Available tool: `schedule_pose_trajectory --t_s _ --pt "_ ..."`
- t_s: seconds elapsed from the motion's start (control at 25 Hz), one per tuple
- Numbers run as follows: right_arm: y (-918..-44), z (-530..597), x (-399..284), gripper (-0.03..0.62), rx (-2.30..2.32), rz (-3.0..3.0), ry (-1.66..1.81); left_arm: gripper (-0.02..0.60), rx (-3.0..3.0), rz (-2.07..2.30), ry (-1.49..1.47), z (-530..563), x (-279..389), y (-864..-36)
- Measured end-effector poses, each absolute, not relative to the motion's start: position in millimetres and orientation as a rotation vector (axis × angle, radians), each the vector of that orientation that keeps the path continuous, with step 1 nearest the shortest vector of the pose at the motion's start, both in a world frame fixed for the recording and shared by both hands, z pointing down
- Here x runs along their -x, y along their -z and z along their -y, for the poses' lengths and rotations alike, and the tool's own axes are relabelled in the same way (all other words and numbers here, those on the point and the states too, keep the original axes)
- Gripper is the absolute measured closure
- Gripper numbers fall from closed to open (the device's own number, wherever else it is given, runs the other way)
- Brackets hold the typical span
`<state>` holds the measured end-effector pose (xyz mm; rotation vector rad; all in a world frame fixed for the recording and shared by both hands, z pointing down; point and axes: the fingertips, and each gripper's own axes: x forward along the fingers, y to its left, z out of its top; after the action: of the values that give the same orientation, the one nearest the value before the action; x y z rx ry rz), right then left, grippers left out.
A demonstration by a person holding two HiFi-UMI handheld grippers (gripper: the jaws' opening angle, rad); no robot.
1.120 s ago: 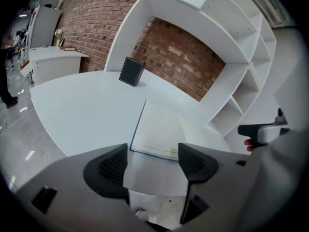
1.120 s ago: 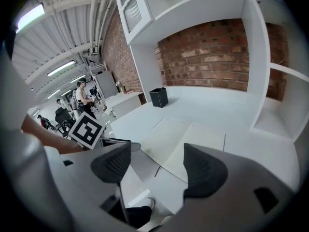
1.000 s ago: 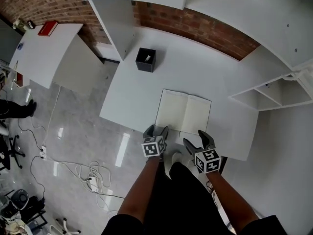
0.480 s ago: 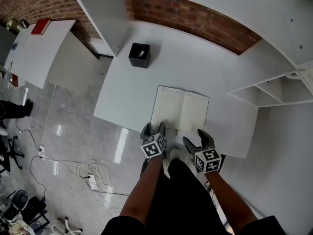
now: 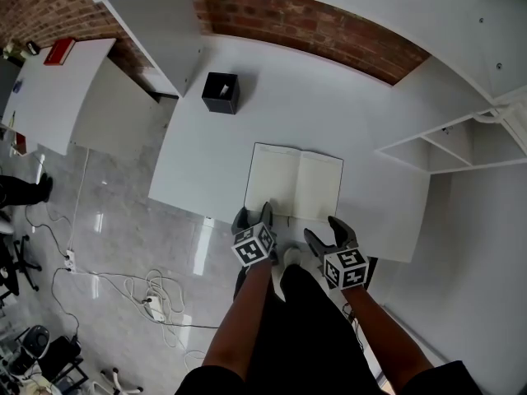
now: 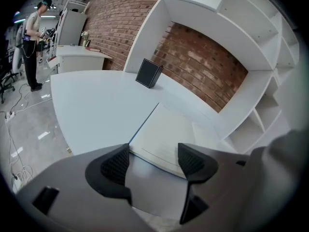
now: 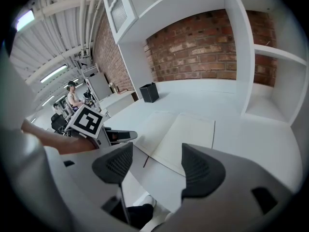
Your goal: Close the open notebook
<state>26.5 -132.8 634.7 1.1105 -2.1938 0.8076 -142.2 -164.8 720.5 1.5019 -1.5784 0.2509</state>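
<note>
Now the notebook (image 5: 294,185) lies open flat by the desk's (image 5: 329,113) near edge. The left gripper (image 5: 254,216) has spread, empty jaws. The right gripper (image 5: 325,230) does too (they have just been closing slightly, with nothing between). Best to catch one cover's outer edge, then fold it over the spine.

We note: red brick wall (image 5: 329,31) behind white table (image 5: 329,113), white shelving (image 5: 449,151) at right. Grey glossy floor (image 5: 115,220) w/ loose cables (image 5: 148,290); 2nd white table (image 5: 49,89) at left. Strip lights (image 7: 53,74) overhead.
</note>
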Motion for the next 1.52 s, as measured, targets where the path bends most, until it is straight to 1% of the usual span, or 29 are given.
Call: schedule_pose_trajectory --t_s 0.6,0.72,0.92,1.04,1.08,1.24,1.52 --pt "-644 132 -38 0.289 -1.109 2.191 -0.841 0.272 -1.436 1.613 -0.219 167 142 -719" --pt "-645 134 -41 0.289 -1.113 2.187 -0.847 0.307 -1.428 1.631 -0.223 166 146 -720" --pt "-647 136 -39 0.289 -1.109 2.188 -0.856 0.333 -1.419 1.651 -0.204 167 149 -719" --pt "-647 136 -36 0.289 -1.103 2.19 -0.856 0.393 -1.394 1.673 -0.216 167 155 -719" --pt "-647 136 -35 0.289 -1.1 2.19 -0.855 0.434 -1.382 1.675 -0.221 166 157 -720" --pt "-649 134 -36 0.289 -1.095 2.184 -0.856 0.463 -1.364 1.67 -0.221 166 158 -724" --pt "-652 130 -40 0.289 -1.097 2.171 -0.862 0.486 -1.362 1.667 -0.202 166 159 -724"
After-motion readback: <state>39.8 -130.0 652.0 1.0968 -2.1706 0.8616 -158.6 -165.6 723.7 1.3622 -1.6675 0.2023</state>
